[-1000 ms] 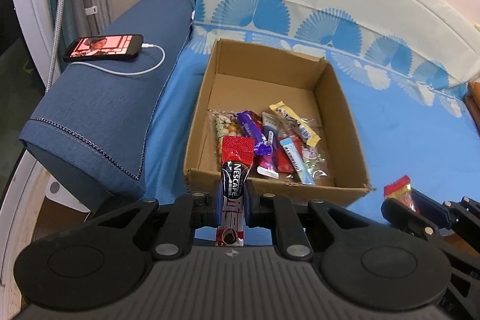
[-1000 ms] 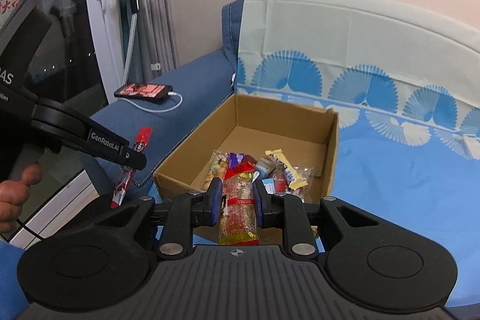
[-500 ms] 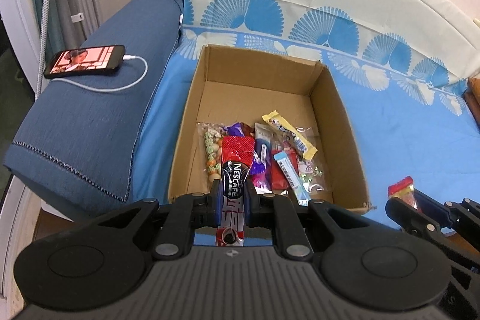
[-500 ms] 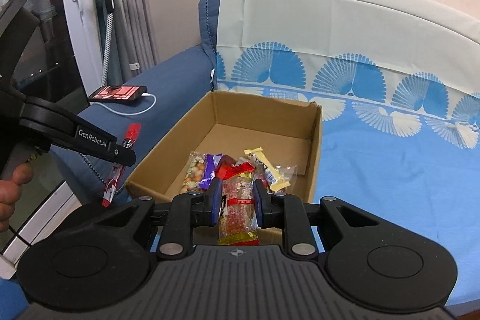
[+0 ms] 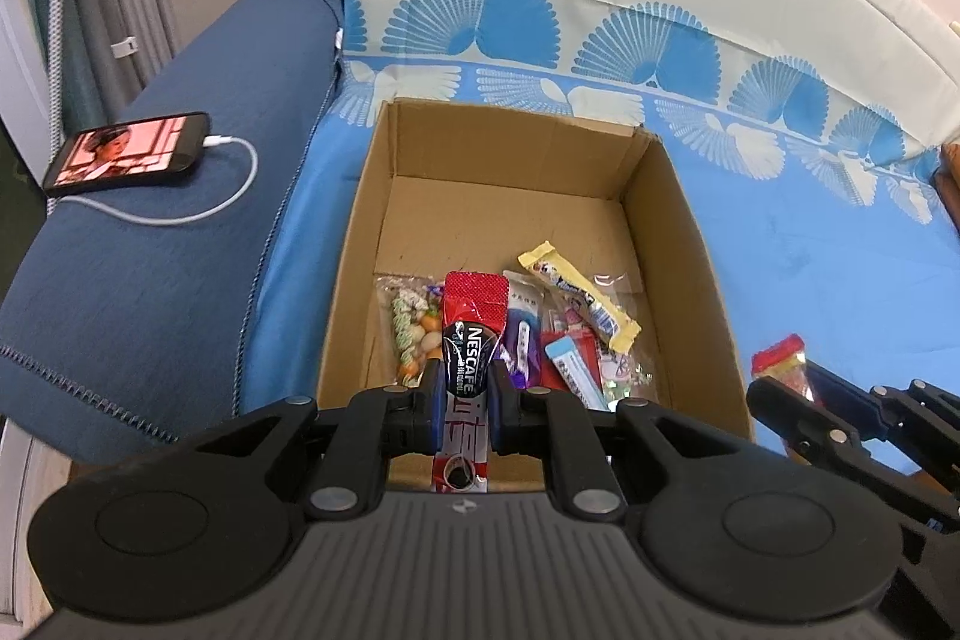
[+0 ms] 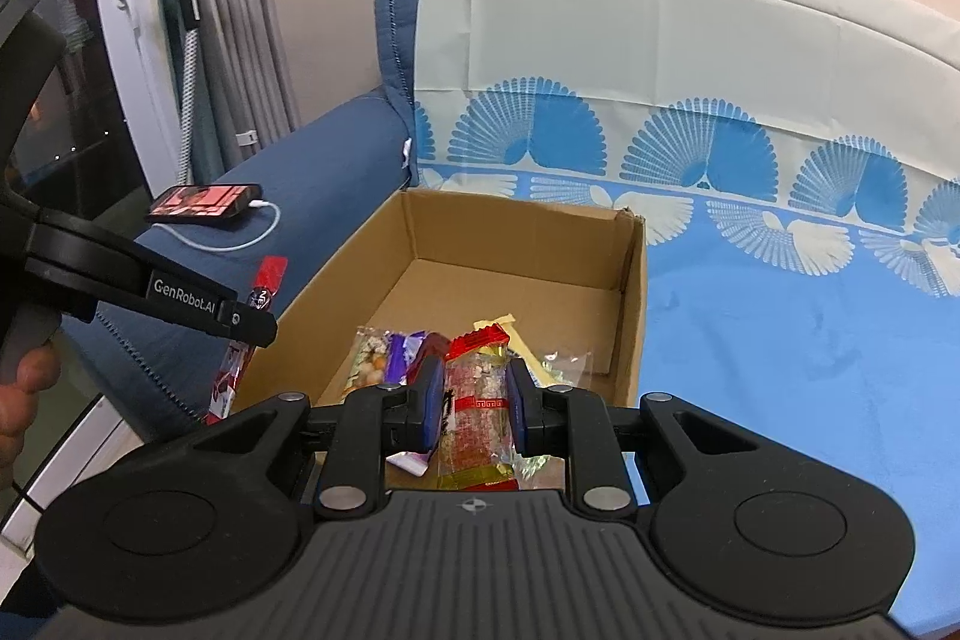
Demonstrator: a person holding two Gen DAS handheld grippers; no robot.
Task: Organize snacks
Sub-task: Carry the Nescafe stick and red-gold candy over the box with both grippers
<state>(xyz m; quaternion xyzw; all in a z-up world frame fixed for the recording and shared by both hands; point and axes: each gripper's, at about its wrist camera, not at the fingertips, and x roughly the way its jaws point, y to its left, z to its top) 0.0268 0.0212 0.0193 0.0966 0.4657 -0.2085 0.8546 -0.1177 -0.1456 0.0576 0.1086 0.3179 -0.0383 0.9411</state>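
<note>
An open cardboard box [image 5: 678,220] sits on the blue sofa seat, with several snack packets [image 5: 570,322] at its near end; it also shows in the right wrist view [image 6: 633,292]. My left gripper [image 5: 467,388] is shut on a red and black Nescafe stick [image 5: 471,334], held above the box's near wall. My right gripper [image 6: 474,391] is shut on a clear snack bar with red ends [image 6: 477,400], held over the box's near edge. The left gripper [image 6: 240,319] shows at left in the right wrist view. The right gripper [image 5: 786,400] shows at right in the left wrist view.
A phone [image 5: 129,154] on a white charging cable lies on the dark blue armrest [image 5: 150,280] left of the box. The sofa back has a cream and blue fan-pattern cover [image 5: 600,10]. Curtains and a white door frame [image 6: 129,40] stand at far left.
Both grippers have moved closer to the box with their snacks still held; the left now hangs over the near wall. The box contents have not moved.
</note>
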